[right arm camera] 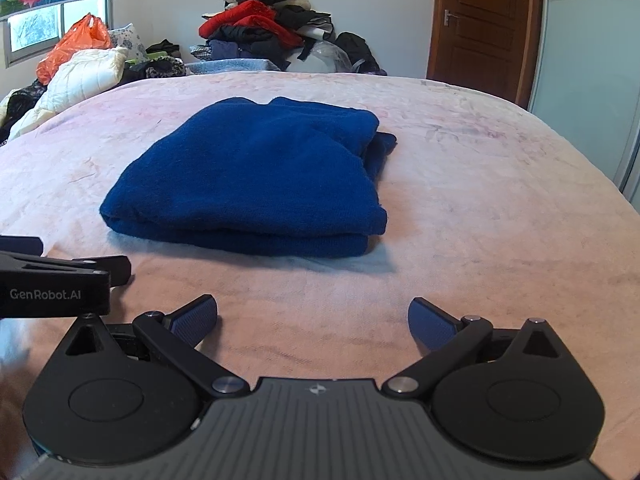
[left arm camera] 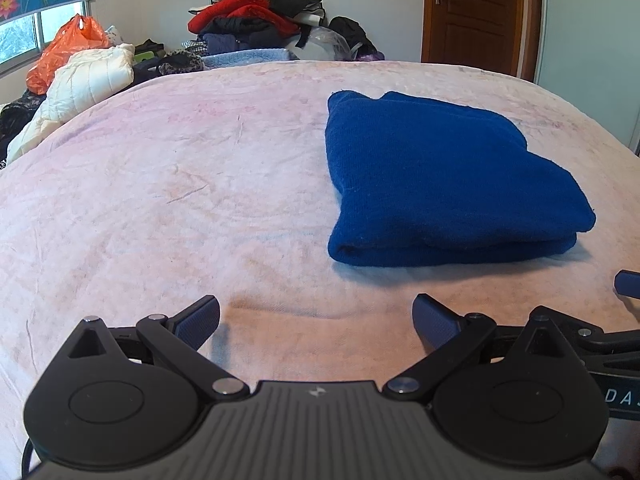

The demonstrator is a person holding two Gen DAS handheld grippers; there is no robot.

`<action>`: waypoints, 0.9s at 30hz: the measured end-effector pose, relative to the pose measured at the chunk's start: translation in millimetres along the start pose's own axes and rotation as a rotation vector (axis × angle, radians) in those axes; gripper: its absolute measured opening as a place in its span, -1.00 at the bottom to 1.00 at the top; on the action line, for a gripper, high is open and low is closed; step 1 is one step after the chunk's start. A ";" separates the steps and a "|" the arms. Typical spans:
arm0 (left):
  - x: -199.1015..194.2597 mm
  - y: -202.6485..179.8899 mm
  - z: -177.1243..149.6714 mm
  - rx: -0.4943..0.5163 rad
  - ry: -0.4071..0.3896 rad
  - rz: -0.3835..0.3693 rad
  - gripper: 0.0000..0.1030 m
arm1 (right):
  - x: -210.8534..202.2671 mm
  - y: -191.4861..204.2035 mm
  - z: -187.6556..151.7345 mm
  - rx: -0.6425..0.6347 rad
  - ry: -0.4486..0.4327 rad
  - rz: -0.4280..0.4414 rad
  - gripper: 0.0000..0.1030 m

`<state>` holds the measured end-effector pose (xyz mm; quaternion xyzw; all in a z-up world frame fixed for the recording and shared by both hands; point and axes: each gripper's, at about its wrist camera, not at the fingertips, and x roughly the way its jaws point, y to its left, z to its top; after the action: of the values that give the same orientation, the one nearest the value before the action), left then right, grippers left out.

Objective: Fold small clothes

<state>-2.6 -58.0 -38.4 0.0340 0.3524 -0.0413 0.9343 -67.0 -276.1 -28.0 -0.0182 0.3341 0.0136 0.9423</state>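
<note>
The left gripper (left arm camera: 316,322) hovers low over the pink blanket (left arm camera: 160,184) with its blue-padded fingers (left arm camera: 198,322) spread wide and nothing between them. The right gripper (right arm camera: 313,322) is spread just as wide and also holds nothing.

In the right wrist view the left gripper's body pokes in at 9 o'clock, and its side carries white lettering reading "GenRobot.AI". In the left wrist view the right gripper's body shows at 3 o'clock, where only the letters "DA" can be read before the frame cuts them off. Each gripper's grey housing bears a small white logo mark at its centre.

The folded blue garment (left arm camera: 440,176) lies flat on the blanket in a thick, roughly square stack, at about 1 o'clock from the left gripper. From the right gripper the same garment (right arm camera: 256,176) sits at about 11 o'clock, apart from both sets of fingers.

Beyond the bed's far edge, at 12 o'clock, stands a heap of clothes (left arm camera: 256,20), red and dark pieces on top. An orange plastic bag (left arm camera: 68,48) and a cream quilted jacket (left arm camera: 80,92) lie at 10 o'clock, and a brown wooden door (left arm camera: 476,12) stands at 1 o'clock.
</note>
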 end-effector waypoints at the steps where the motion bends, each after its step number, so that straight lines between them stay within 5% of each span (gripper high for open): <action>1: 0.3 0.1 0.2 0.000 0.000 0.001 1.00 | -1.3 -0.6 0.4 -0.001 -0.002 0.000 0.99; 27: -2.0 1.7 0.9 -0.006 0.015 0.008 1.00 | -4.4 -9.8 4.0 0.046 0.039 0.033 1.00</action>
<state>-3.3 -56.3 -36.3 0.0330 0.3595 -0.0364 0.9319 -67.5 -285.8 -21.9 0.0087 0.3527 0.0210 0.9354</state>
